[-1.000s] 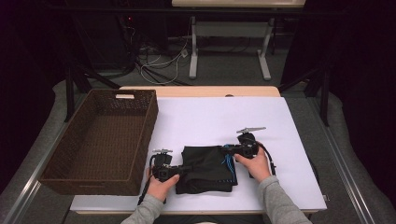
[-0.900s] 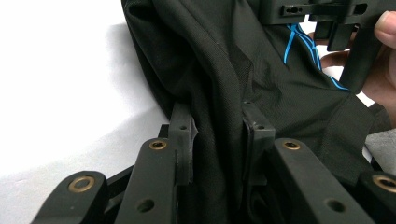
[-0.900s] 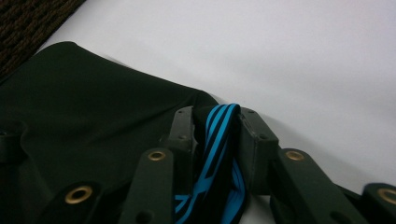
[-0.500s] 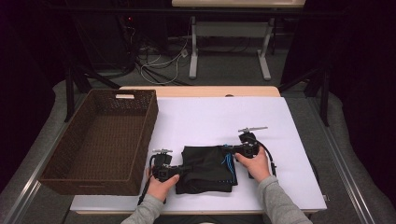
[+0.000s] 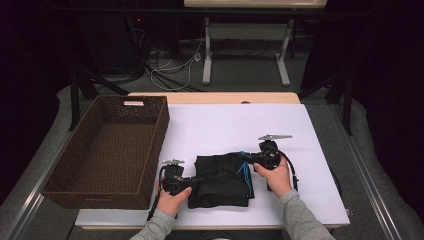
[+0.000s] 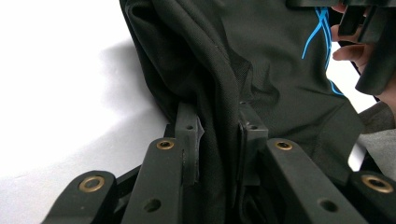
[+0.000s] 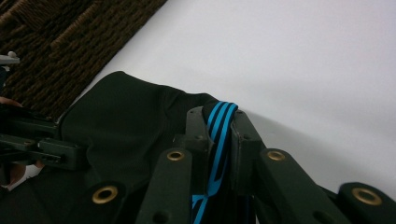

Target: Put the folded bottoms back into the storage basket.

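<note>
Presently: folded black garment pinched at both ends, near table edge, at 3 o'clock from wicker basket.
Left gripper just closed on bunched fold; right gripper clamped on blue-striped edge, likely readying a lift together, keeping the folds intact.

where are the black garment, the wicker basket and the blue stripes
black garment (image 5: 220,177), high view, middle of the folded cloth
wicker basket (image 5: 156,127), high view, right wall
blue stripes (image 7: 219,126), right gripper view, striped edge between the jaws
</note>
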### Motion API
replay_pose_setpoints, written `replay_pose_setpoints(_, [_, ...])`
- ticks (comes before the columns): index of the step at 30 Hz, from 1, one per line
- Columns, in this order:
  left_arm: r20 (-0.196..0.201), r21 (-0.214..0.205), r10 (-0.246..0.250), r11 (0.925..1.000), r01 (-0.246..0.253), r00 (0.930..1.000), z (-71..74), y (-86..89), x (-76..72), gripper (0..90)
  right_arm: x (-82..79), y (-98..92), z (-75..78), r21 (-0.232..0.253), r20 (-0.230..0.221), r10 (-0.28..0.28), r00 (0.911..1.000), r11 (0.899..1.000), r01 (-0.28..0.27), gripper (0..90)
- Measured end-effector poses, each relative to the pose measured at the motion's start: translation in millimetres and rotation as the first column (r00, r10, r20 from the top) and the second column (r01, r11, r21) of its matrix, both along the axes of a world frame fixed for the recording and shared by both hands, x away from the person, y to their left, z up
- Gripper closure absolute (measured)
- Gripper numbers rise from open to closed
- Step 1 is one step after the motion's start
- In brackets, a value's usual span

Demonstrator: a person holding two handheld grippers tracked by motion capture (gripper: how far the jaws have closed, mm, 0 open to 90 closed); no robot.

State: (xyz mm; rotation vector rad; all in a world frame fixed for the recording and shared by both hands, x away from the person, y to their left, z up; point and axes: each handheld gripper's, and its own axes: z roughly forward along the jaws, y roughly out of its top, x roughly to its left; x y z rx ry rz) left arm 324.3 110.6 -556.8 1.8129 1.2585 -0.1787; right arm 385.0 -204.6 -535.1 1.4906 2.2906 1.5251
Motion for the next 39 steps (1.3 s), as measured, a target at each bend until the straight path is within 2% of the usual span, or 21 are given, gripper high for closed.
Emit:
replay_pose_setpoints(8, [0.025, -0.009, -0.007, 0.9999, 0.007, 0.9997, 9.4, 0.3, -2.9, 75.3, -6.5, -1.5, 11.7, 0.001, 0.036, 0.014, 0.9993, 1.0, -0.014, 80.4])
replay_pose_setpoints(10, [0.031, -0.016, -0.004, 0.9999, 0.005, 0.9995, 11.2, 0.5, -3.5, 75.3, -10.0, -2.5, 17.1, 0.019, 0.055, 0.012, 0.9984, 1.0, -0.013, 80.4])
replay_pose_setpoints(17, [0.054, -0.017, -0.009, 0.9998, 0.01, 0.9985, 20.5, 2.4, -6.1, 75.5, -14.7, -1.9, 25.0, 0.033, 0.082, 0.006, 0.9966, 0.999, -0.009, 80.4])
replay_pose_setpoints(18, [0.058, -0.025, -0.006, 0.9997, 0.008, 0.9983, 22.3, 2.0, -6.8, 75.5, -17.2, -0.6, 28.6, 0.031, 0.102, 0.007, 0.9948, 0.999, -0.01, 80.4])
replay_pose_setpoints(27, [0.087, -0.019, -0.001, 0.9998, 0.002, 0.9962, 35.6, 3.8, -10.0, 75.4, -23.9, 3.1, 40.9, 0.043, 0.15, 0.009, 0.9886, 0.999, -0.015, 80.4])
replay_pose_setpoints(34, [0.098, -0.012, -0.005, 0.9999, 0.006, 0.9952, 43.9, 3.6, -7.4, 75.5, -26.6, 5.0, 46.7, 0.04, 0.169, -0.004, 0.9856, 0.999, -0.003, 80.4])
replay_pose_setpoints(36, [0.098, -0.01, -0.002, 0.9999, 0.003, 0.9952, 46.5, 4.4, -6.6, 75.5, -28.3, 7.1, 49.0, 0.041, 0.19, -0.01, 0.9817, 0.999, 0.002, 80.4])
replay_pose_setpoints(38, [0.1, -0.012, -0.002, 0.9999, 0.003, 0.9949, 50.2, 5.8, -6.4, 75.4, -29.0, 7.4, 50.7, 0.04, 0.19, -0.007, 0.9818, 0.999, 0.0, 80.4])
replay_pose_setpoints(39, [0.107, -0.012, 0.002, 0.9999, -0.001, 0.9943, 52.1, 6.1, -6.5, 75.4, -28.9, 7.8, 51.8, 0.038, 0.208, -0.006, 0.9781, 0.999, -0.002, 80.4])
